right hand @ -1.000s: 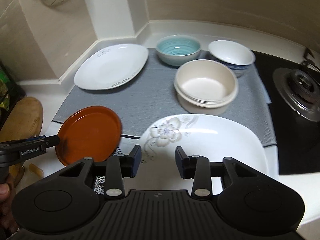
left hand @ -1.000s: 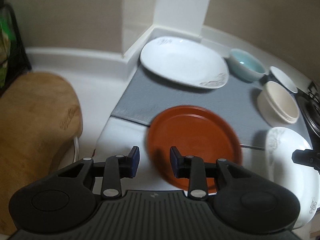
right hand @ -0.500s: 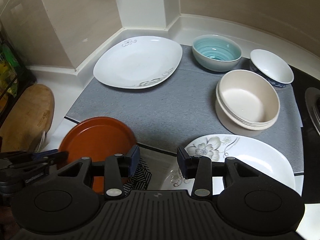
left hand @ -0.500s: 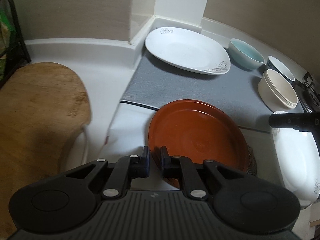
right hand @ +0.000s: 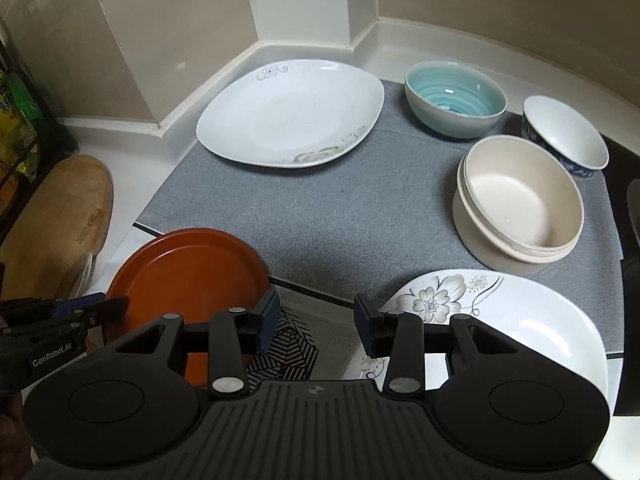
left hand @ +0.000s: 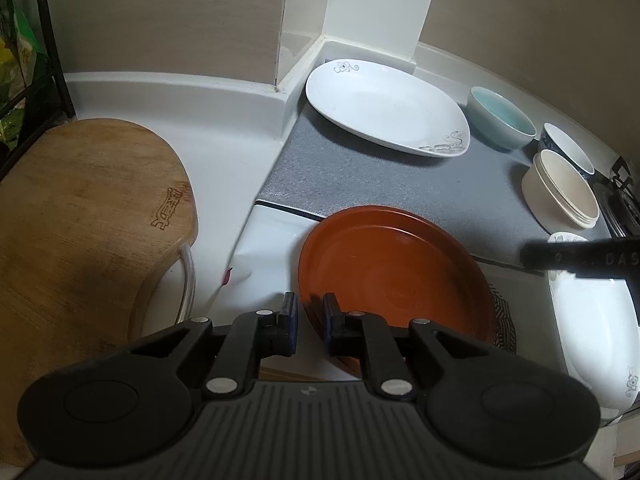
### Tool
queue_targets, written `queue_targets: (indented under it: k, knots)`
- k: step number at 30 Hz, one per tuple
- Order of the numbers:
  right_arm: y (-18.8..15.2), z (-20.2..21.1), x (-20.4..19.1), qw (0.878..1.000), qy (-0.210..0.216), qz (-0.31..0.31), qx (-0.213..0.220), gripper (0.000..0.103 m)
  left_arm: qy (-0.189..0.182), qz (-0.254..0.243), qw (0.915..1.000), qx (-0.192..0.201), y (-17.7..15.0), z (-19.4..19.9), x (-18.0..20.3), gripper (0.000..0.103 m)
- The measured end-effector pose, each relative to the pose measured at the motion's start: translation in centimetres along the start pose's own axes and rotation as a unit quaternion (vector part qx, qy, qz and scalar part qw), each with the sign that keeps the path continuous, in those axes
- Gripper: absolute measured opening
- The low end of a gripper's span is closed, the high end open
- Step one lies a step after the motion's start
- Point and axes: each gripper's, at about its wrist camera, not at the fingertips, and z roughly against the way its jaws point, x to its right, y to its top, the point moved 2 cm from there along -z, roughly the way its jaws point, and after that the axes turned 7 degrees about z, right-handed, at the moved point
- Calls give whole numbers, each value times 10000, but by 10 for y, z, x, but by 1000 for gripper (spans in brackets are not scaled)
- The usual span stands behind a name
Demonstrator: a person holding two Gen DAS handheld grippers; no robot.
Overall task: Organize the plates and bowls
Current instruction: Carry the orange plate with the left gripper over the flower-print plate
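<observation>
Grey woven mat (right hand: 360,208) under glossy round orange plate (left hand: 392,272), rim pinched by left hand-held gripper (left hand: 310,320); right hand-held gripper (right hand: 316,320) spread, empty.

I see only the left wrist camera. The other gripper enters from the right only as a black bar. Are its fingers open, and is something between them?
Observer: The right gripper has its fingers open and nothing is between them. Through the gap I see only a black-and-white patterned cloth on the counter.
Operator: Thank you. The teal bowl at the back shows me mostly its side. Is anything inside it?
Observer: No. In the right wrist view the teal bowl is empty, and its inside shows only a glaze of spiral rings.
</observation>
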Motion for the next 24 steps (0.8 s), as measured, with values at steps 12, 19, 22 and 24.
queue_targets:
  k: [12,19,22,24]
  knots:
    - [-1,-30,-22,9988,251,247,-346,44,3,-72,10000,-35,0,-5,3,14]
    - [-5,-39,-24,9980,326,282,-467,44,36,-118,9999,-42,-1,-6,5,14]
    - [-8,-42,-25,9978,330,315,-480,44,45,-138,9999,-45,-2,-6,5,14]
    - [-8,-43,-27,9977,324,371,-458,44,45,-141,9999,-46,-2,-6,6,14]
